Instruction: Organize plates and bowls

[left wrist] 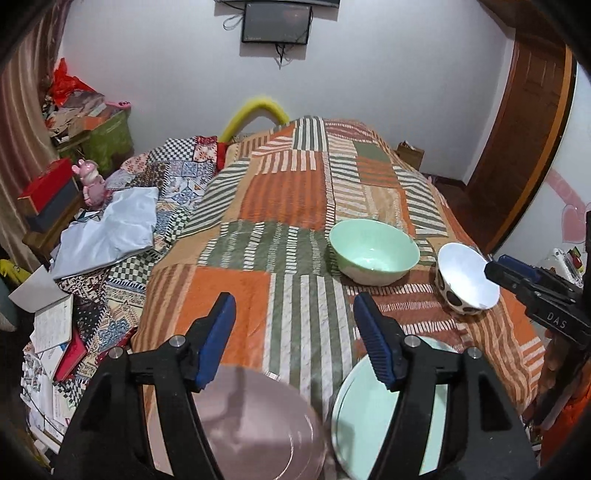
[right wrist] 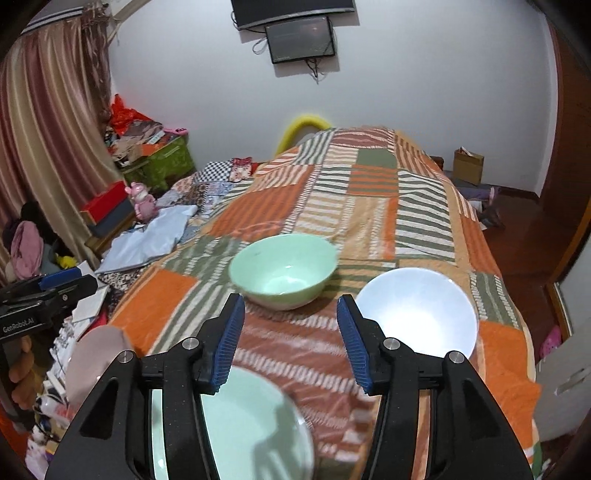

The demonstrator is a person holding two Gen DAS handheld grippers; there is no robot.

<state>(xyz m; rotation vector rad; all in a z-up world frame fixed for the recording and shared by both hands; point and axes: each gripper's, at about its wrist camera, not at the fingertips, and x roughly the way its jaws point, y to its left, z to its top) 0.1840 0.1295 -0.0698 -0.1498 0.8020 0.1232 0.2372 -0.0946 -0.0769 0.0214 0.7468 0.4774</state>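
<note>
On the striped bedspread (left wrist: 288, 192) stand a mint green bowl (left wrist: 373, 251) (right wrist: 283, 271) and, to its right, a white bowl with dark spots outside (left wrist: 467, 275) (right wrist: 417, 314). Near the front edge lie a pink plate (left wrist: 258, 424) (right wrist: 98, 365) and a mint green plate (left wrist: 369, 424) (right wrist: 255, 424). My left gripper (left wrist: 295, 339) hangs open above the gap between the two plates, nothing between its fingers. My right gripper (right wrist: 290, 339) is open over the green plate's far edge, holding nothing; it also shows at the right edge of the left wrist view (left wrist: 517, 277), beside the white bowl.
Left of the bedspread lie a patchwork quilt (left wrist: 166, 177), a pale blue cloth (left wrist: 110, 229), books and papers (left wrist: 55, 325). Boxes and a pink toy (left wrist: 90, 182) stand by the curtain. A wooden door (left wrist: 524, 129) is at the right, a screen (left wrist: 275, 22) on the far wall.
</note>
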